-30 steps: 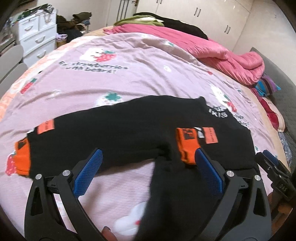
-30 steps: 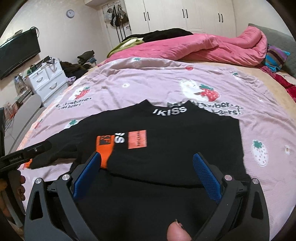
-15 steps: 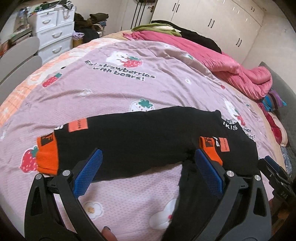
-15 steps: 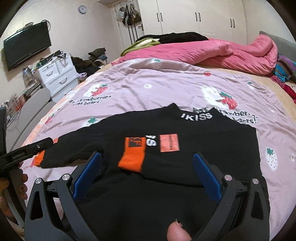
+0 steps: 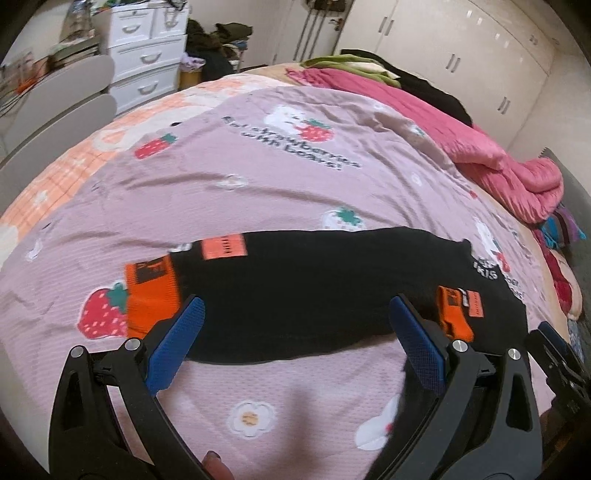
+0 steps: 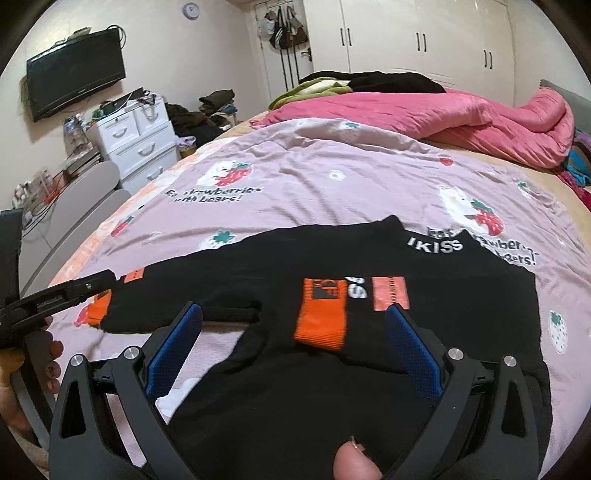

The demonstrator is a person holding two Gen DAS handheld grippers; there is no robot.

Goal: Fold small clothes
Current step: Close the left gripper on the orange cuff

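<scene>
A small black sweater (image 6: 406, 280) with orange cuffs lies flat on the pink strawberry bedspread (image 6: 314, 177). Its right sleeve is folded across the chest, the orange cuff (image 6: 320, 314) on top. Its left sleeve (image 5: 295, 284) stretches out sideways, ending in an orange cuff (image 5: 149, 295). My left gripper (image 5: 295, 325) is open and empty, hovering over that sleeve near the cuff; it also shows in the right wrist view (image 6: 74, 291). My right gripper (image 6: 293, 332) is open and empty above the sweater's lower body; its edge shows in the left wrist view (image 5: 557, 354).
A pink quilt (image 6: 461, 118) and dark clothes (image 6: 388, 79) are piled at the far side of the bed. A white dresser (image 6: 136, 144), a grey chair (image 5: 55, 96) and a wall TV (image 6: 74, 70) stand to the left, wardrobes (image 6: 424, 33) behind.
My left gripper has moved left along the outstretched sleeve toward its orange cuff. My right gripper has drifted left and back a little. The sweater has not moved.
</scene>
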